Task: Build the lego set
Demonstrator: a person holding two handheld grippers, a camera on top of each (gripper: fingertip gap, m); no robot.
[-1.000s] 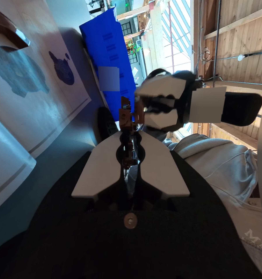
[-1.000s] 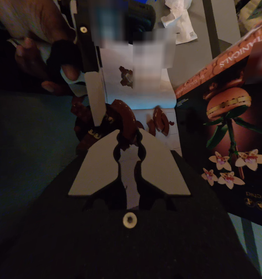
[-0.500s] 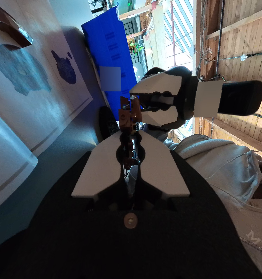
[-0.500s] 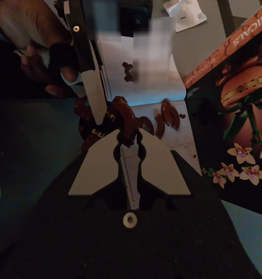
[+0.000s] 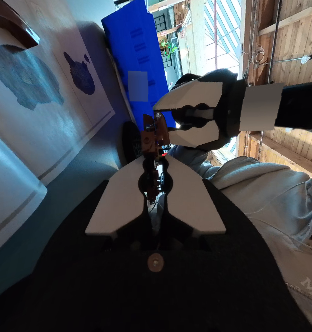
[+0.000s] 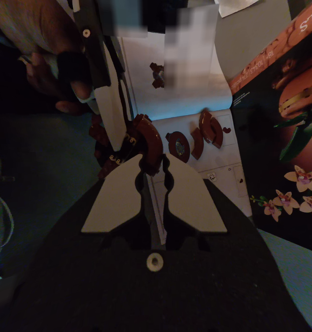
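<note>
Your L gripper (image 5: 154,158) pinches the brown brick disc (image 5: 152,140) edge-on. R gripper (image 6: 152,156) pinches a curved brown brick (image 6: 150,142) at 12 o'clock. Both look light, stiff, snap-apart; hold the edges.

A dark brown brick assembly (image 5: 152,143) stands clamped in the left hand-held gripper (image 5: 155,158). Against its upper side, the right hand-held gripper (image 6: 152,157) pinches a glossy brown curved piece (image 6: 151,142).

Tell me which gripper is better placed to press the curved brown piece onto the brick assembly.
Probably the right gripper: it grips the curved brown piece, which already sits against the brown brick assembly. The left gripper is shut on that assembly, so it looks better suited to bracing.
</note>
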